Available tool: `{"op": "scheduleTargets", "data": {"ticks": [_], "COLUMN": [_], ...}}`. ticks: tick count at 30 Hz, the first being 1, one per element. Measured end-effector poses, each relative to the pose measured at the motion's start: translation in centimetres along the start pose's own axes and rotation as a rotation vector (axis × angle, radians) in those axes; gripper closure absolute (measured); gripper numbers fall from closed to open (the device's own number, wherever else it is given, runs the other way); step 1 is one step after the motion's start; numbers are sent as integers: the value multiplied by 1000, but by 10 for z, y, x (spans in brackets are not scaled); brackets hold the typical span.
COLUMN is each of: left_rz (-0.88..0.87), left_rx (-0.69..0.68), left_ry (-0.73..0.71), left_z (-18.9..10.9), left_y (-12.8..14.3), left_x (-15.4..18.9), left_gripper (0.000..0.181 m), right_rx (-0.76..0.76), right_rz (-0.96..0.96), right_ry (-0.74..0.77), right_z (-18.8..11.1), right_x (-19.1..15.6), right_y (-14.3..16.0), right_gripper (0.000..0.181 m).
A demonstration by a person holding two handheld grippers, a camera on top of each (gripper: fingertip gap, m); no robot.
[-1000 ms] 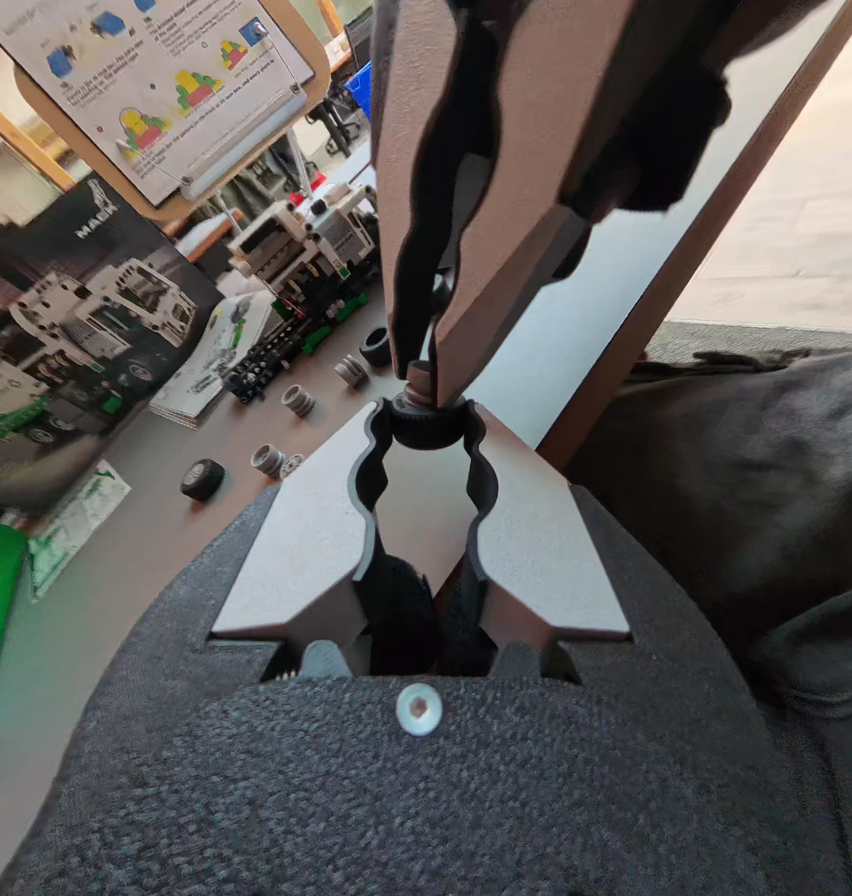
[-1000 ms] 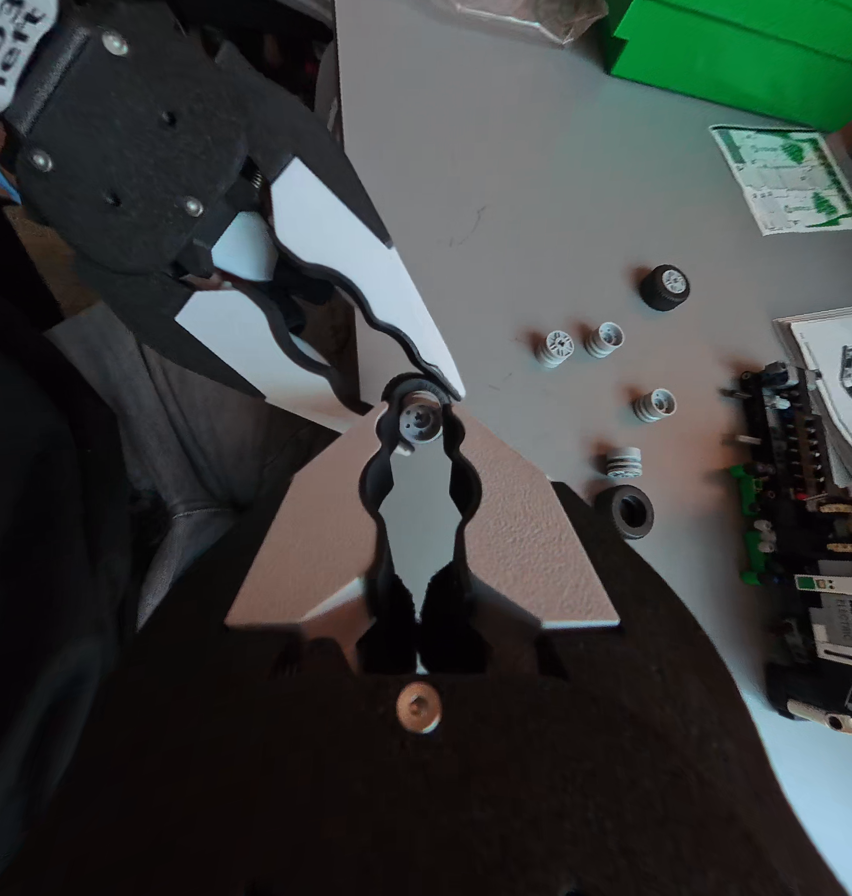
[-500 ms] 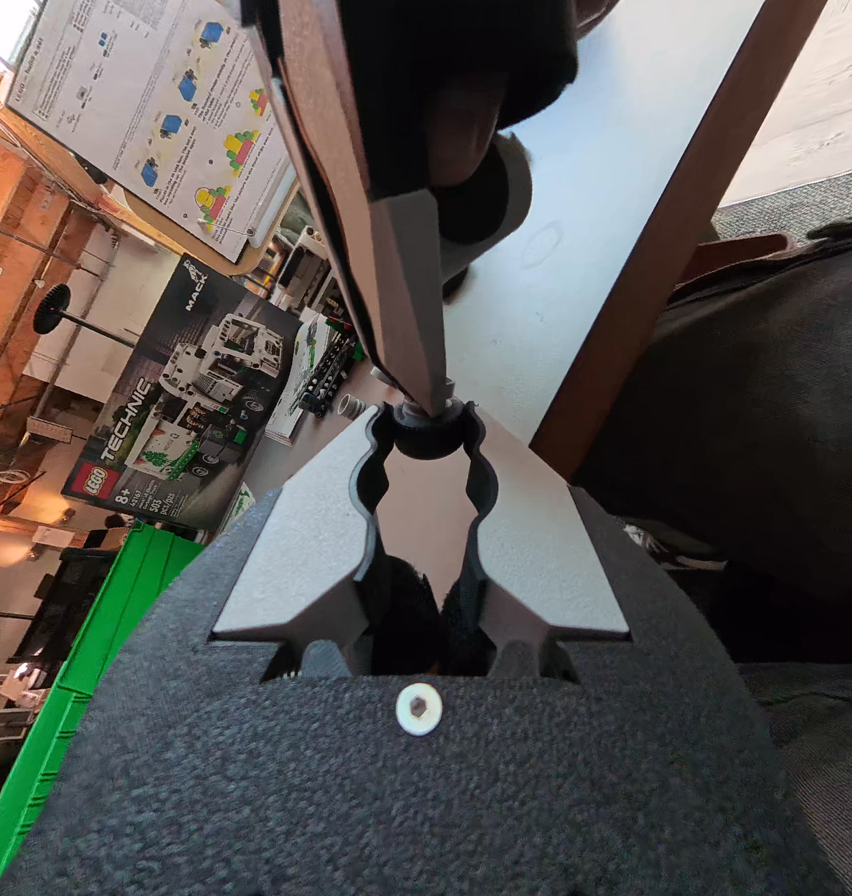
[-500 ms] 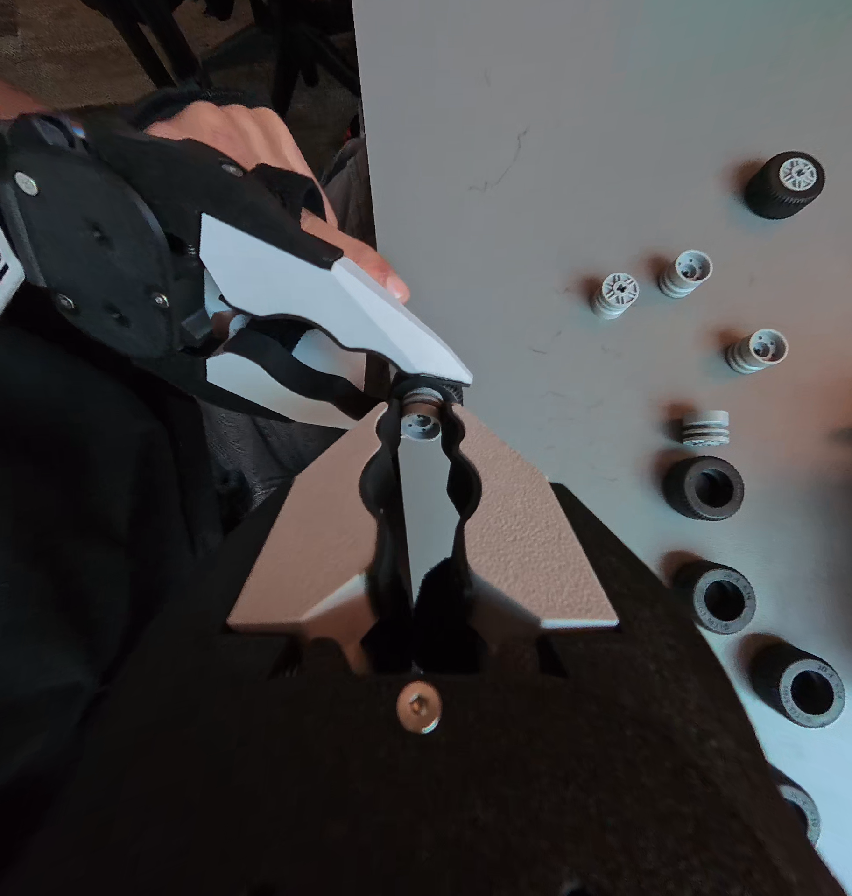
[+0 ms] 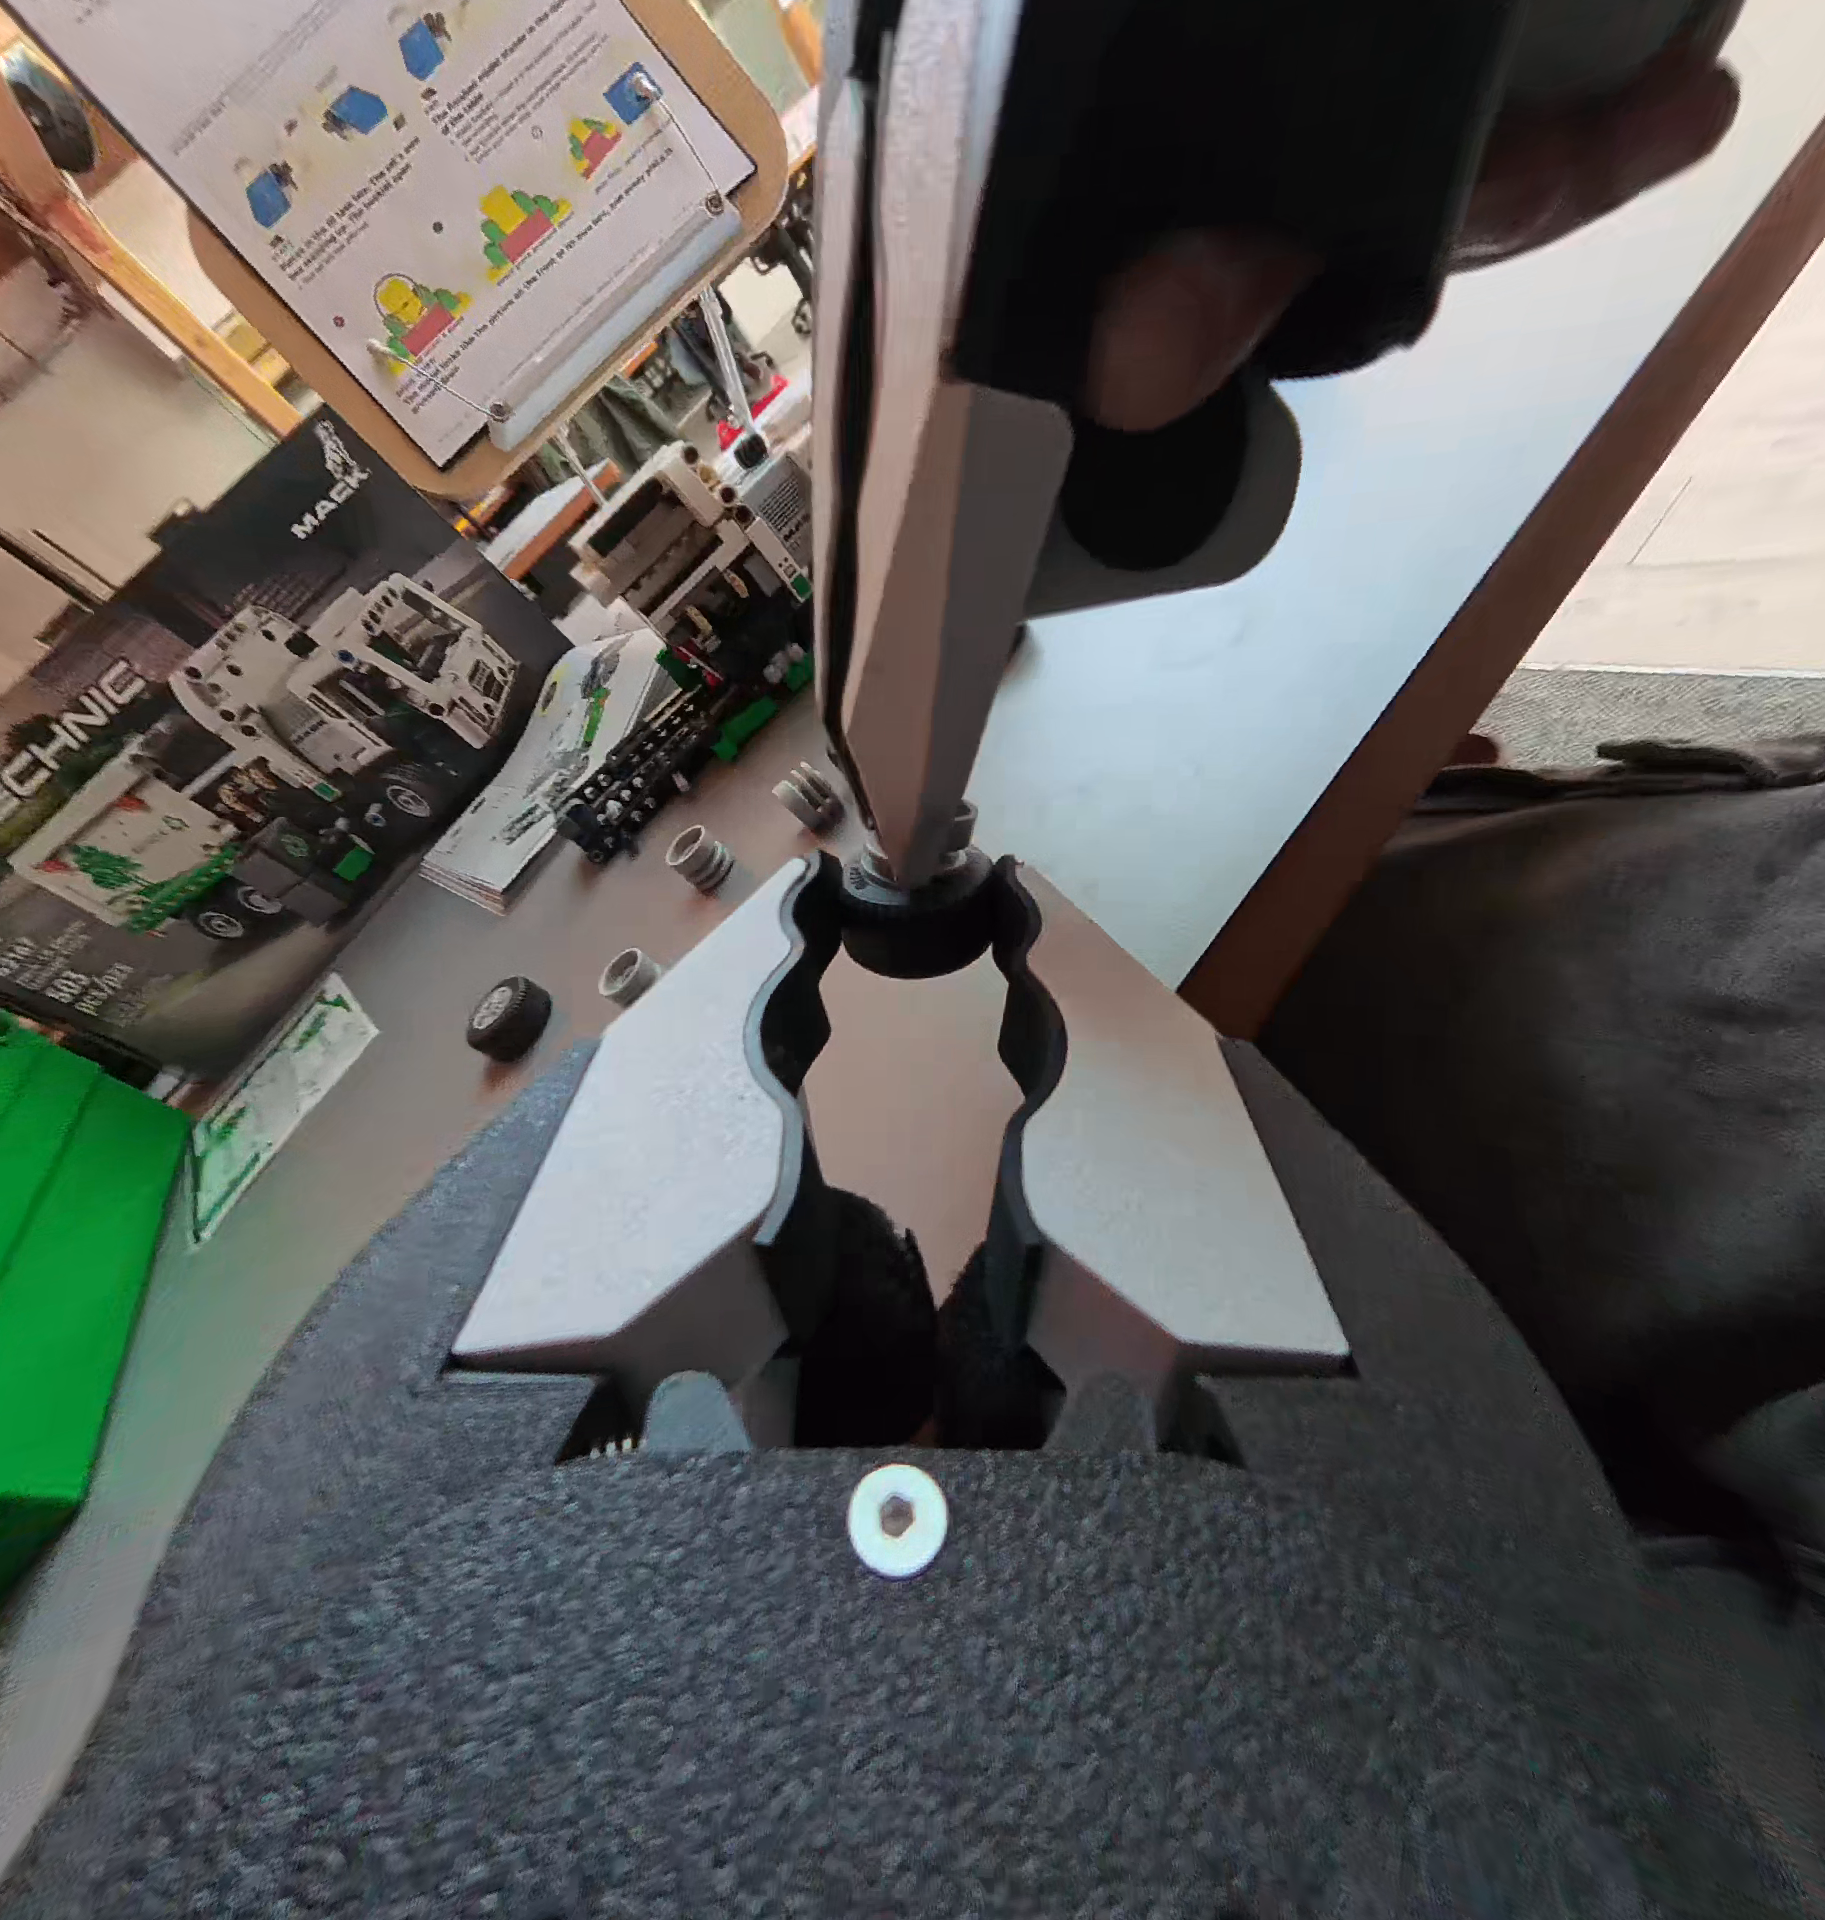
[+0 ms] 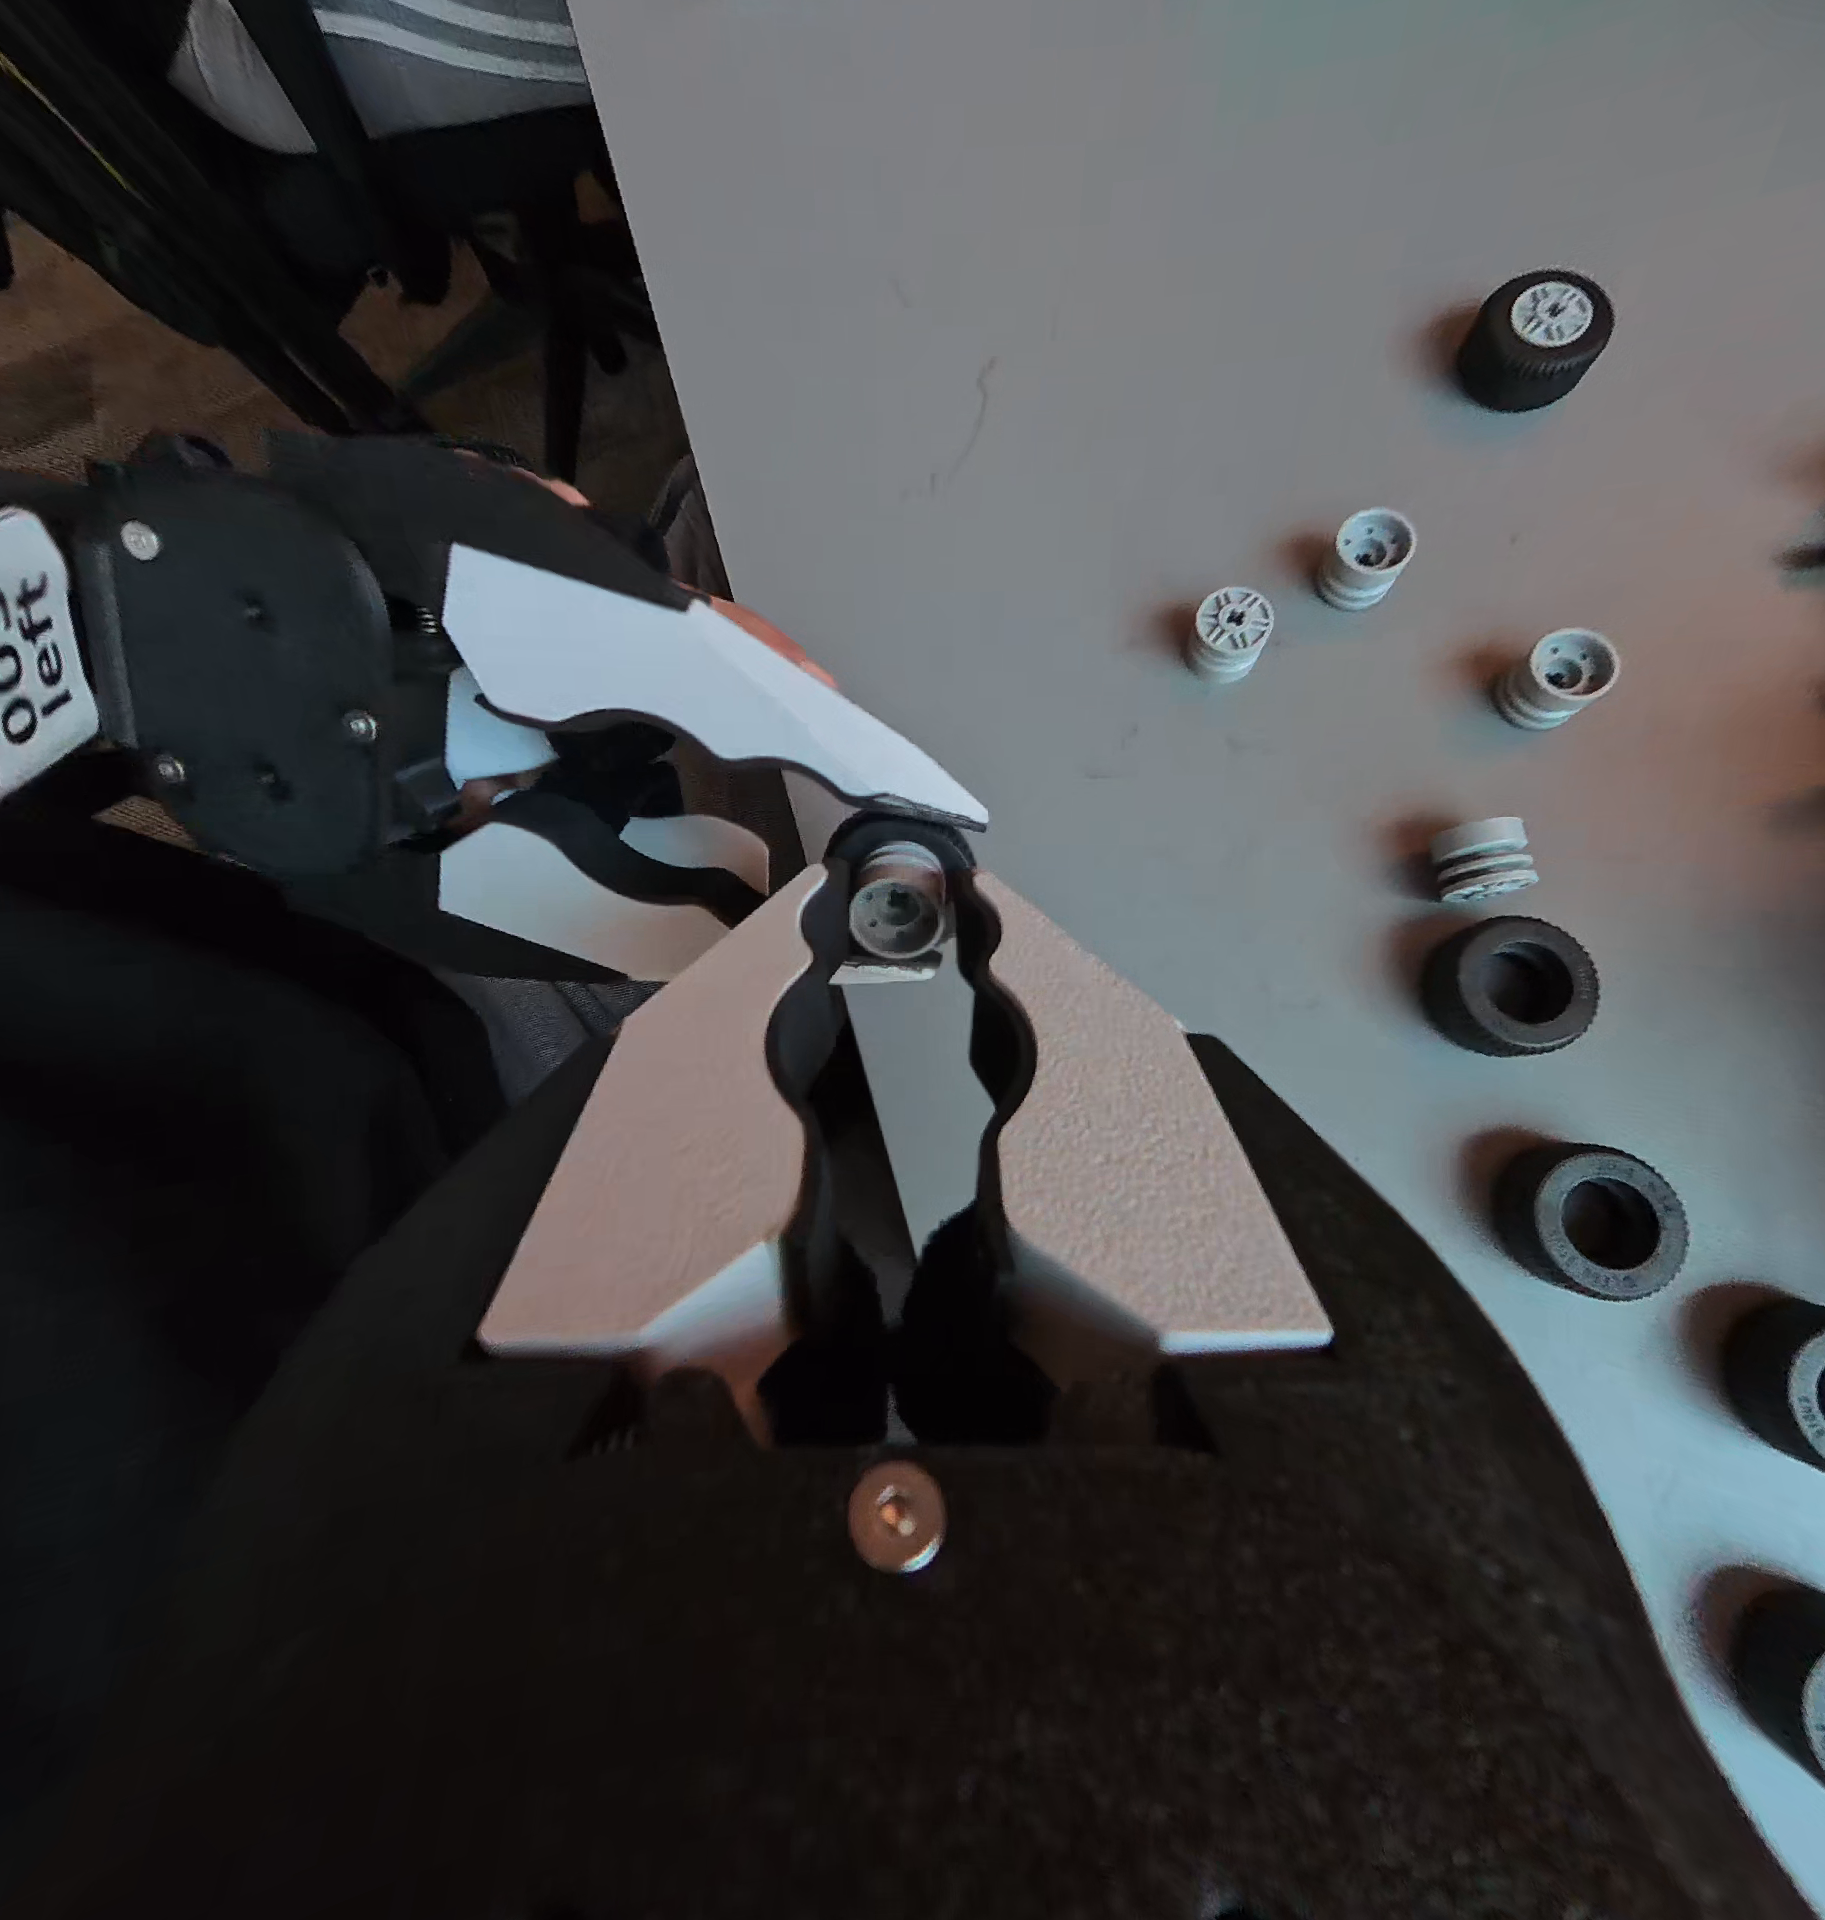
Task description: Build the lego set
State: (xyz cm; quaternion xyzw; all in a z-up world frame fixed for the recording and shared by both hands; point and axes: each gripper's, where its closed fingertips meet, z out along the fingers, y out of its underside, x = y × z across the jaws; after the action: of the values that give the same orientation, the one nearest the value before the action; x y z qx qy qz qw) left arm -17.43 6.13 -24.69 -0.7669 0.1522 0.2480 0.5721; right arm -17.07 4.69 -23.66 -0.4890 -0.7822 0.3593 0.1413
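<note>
Left wrist view: the left gripper is clenched on a black tyre, held beyond the table edge. The right gripper presses a grey hub into it from above.

Right wrist view: the right gripper grips the grey hub, partly seated in the tyre. Judged step: wheel assembly. Next move calls for a straight push until flush.

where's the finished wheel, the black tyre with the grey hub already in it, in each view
Left wrist view: the finished wheel lies left of centre on the table, near the box's corner, left of the left gripper.
Right wrist view: upper right, the farthest of the loose parts, far from the right gripper.
Shared landmark: the loose grey hubs lying beside it.
</note>
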Motion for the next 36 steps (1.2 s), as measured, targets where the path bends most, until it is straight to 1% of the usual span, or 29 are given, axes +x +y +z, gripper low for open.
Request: {"op": "scheduleTargets", "data": {"ticks": [1,4,6,7,8,11,12,14,17,21,22,24,27,29,31,33,36], "left_rz": [-39,-152,-196,-218,-251,-320,-325,-312,-277,-293,-294,-293,-302,-284,-275,-236,-186], "left_rx": [7,36,78,107,125,183,197,206,200,198,200,189,178,163,152,137,111], "left_ry": [20,91,160,225,310,452,466,505,537,553,556,554,554,531,494,437,322], "left_z": [0,-2,-5,-8,-11,-23,-26,-31,-35,-35,-35,-35,-34,-32,-29,-25,-18], "left_y": [0,-3,-9,-12,-14,-19,-21,-25,-26,-28,-28,-27,-26,-23,-20,-17,-15], "left_x": [1,4,7,12,19,22,21,23,31,36,37,38,39,38,35,31,23], "left_gripper": [153,153,153,152,152,153,153,153,153,153,153,153,153,153,153,153,153], "right_rx": [13,61,87,93,103,91,68,43,30,-23,-39,-60,-79,-80,-47,-13,53], "right_rz": [-25,-156,-309,-398,-478,-603,-627,-696,-788,-837,-848,-857,-792,-713,-613,-490,-336], "right_ry": [6,40,35,25,0,-124,-166,-202,-206,-251,-247,-247,-270,-292,-303,-320,-302], "right_z": [0,-4,-8,-12,-17,-30,-32,-33,-31,-25,-23,-20,-20,-17,-14,-12,-11], "right_x": [-1,-3,-8,-11,-16,-28,-32,-37,-41,-48,-47,-46,-44,-42,-38,-34,-26], "right_y": [-1,-5,-3,-1,1,6,8,8,3,6,7,10,11,12,10,8,4], "right_gripper": [162,160,156,154,153,160,160,161,162,163,170,171,174,174,174,175,175]}}
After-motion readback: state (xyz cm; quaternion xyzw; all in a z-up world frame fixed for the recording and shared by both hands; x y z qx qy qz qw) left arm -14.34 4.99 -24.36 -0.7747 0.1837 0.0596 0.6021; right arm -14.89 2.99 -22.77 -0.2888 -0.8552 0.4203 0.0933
